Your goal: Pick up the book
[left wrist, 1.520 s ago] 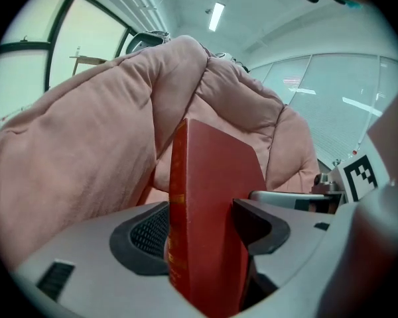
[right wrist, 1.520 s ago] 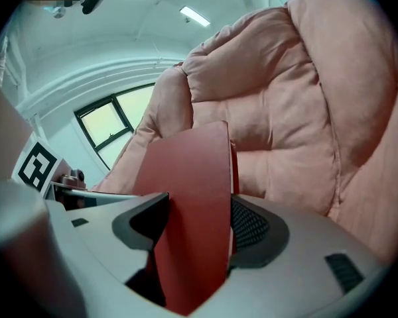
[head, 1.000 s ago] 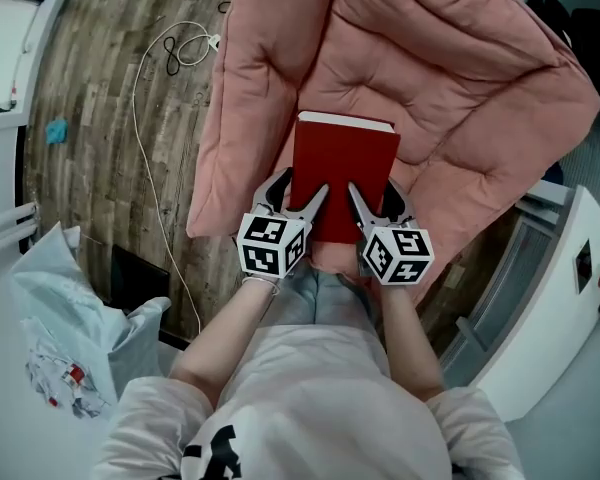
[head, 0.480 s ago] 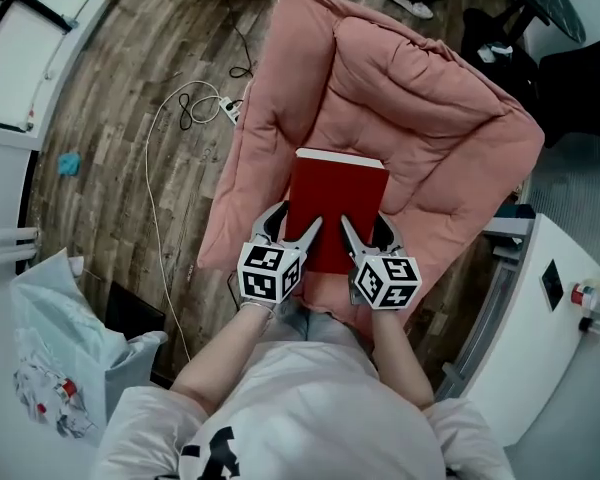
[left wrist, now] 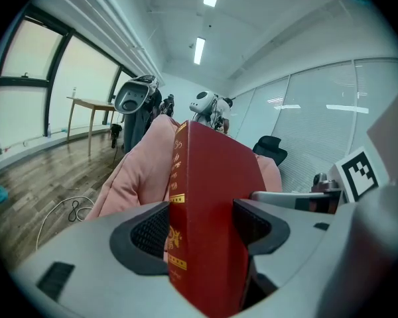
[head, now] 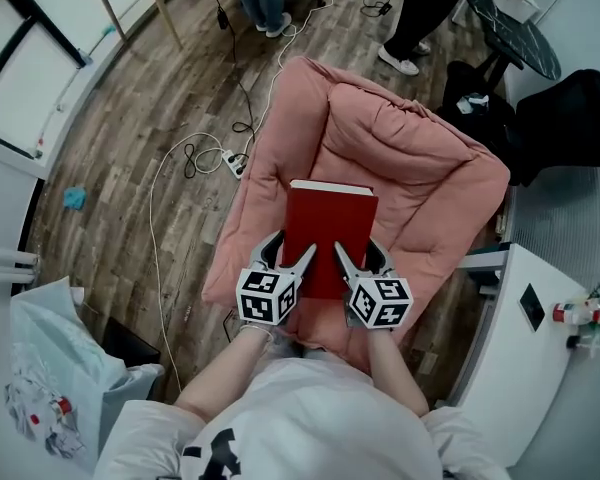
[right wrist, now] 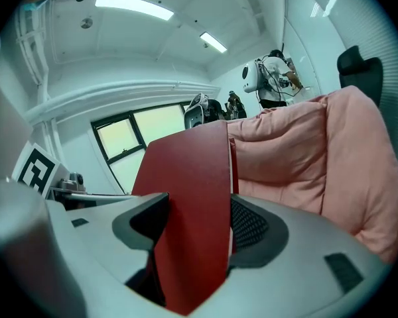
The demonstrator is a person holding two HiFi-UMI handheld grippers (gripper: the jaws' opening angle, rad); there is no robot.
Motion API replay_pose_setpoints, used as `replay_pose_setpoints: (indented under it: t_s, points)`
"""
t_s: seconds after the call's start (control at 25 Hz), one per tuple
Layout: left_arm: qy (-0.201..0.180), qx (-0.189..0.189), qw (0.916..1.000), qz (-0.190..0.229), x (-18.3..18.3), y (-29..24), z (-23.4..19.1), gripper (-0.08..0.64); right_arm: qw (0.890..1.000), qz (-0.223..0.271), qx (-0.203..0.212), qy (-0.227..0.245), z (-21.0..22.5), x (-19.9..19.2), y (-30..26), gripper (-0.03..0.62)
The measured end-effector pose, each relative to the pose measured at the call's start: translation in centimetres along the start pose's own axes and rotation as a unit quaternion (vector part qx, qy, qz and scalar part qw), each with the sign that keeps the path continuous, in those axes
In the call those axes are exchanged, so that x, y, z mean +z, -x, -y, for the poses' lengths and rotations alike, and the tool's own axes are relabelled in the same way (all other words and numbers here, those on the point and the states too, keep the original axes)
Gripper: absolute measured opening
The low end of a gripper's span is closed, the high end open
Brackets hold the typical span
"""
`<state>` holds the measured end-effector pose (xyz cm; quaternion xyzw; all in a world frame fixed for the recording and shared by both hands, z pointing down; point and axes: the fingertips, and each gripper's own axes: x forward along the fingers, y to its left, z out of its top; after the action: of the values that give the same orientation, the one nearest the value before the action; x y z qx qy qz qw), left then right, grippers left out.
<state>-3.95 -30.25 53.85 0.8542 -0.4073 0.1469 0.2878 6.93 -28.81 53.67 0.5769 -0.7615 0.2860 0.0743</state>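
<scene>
Over cushion (head: 420, 163), wood floor (head: 140, 108), book (head: 327, 223) clamped, left hand-held gripper (head: 293, 252), right hand-held gripper (head: 358, 252)

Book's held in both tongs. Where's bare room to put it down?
Freest: the hollow of the pink quilted cushion beyond the red hardcover book, ringed by its padded rolls. Also the bare wooden floor left of the cushion, past the white cable. Crowded: the right side, with the white cabinet beside the cushion, and the pale plastic bag lower left.
</scene>
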Motion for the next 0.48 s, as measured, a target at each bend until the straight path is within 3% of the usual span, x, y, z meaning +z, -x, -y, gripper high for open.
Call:
replay_pose_setpoints:
  t_s: [0.48]
  points:
    - [-0.028, -0.016, 0.9974, 0.065, 6.9, 1.7, 2.2, 0.290, 0.998, 0.059, 0.004, 0.015, -1.2, 6.4, 1.9, 0.298]
